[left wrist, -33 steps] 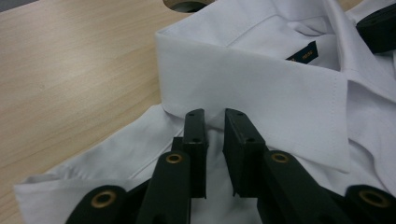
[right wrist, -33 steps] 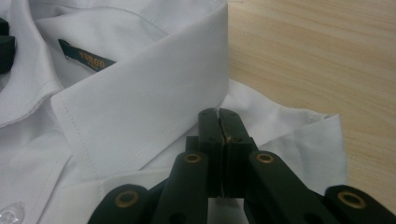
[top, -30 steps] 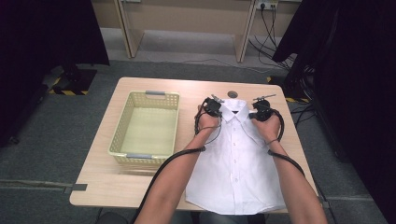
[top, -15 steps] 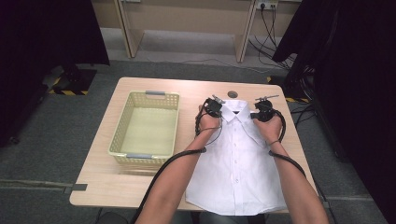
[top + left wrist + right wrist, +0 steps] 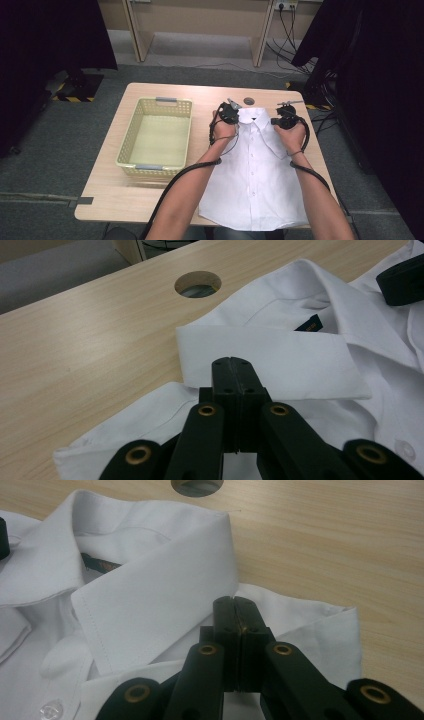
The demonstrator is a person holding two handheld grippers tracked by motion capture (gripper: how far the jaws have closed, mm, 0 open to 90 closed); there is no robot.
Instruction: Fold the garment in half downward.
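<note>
A white button-up shirt [image 5: 252,175] lies flat, front up, on the wooden table [image 5: 150,205], its collar [image 5: 252,116] at the far end. My left gripper [image 5: 230,112] sits at the shirt's left shoulder. In the left gripper view its jaws [image 5: 233,363] are pressed together, pinching shoulder cloth just below the collar flap [image 5: 280,357]. My right gripper [image 5: 285,116] sits at the right shoulder. Its jaws [image 5: 234,602] are likewise together on the cloth beside the other collar flap [image 5: 150,605]. Both hands rest on the shirt.
A pale yellow plastic basket [image 5: 128,150] with nothing in it stands left of the shirt. A round cable hole [image 5: 248,101] lies in the table just beyond the collar. Bare wood shows along the far edge and to the shirt's right.
</note>
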